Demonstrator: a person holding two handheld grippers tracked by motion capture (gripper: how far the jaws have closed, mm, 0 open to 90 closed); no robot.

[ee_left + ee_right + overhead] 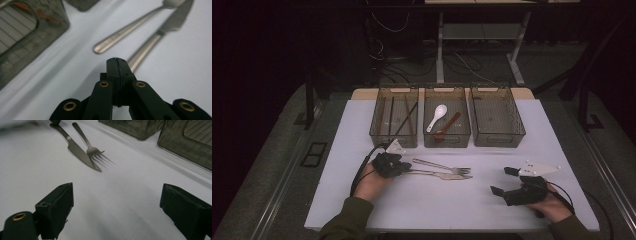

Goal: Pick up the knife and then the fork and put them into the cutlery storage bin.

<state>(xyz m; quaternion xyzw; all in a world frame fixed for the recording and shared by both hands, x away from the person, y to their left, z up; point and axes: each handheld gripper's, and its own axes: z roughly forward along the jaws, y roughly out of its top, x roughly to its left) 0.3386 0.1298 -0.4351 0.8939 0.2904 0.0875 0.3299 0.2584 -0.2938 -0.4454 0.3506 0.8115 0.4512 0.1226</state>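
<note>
step: pick up knife (152, 42) | left gripper (117, 60): jaws closed, empty, at handle end, frame centre | right gripper (116, 205): wide, idle | tip: open first, straddle handle, avoid fork (125, 32)

White table (362, 200) carries everything I see. Fork (442, 166) and knife (447, 175) lie flat side by side, just ahead of my left jaws, well off from the right jaws. Beyond both, three clear bins (497, 118) stand in a row at the far edge.
</note>
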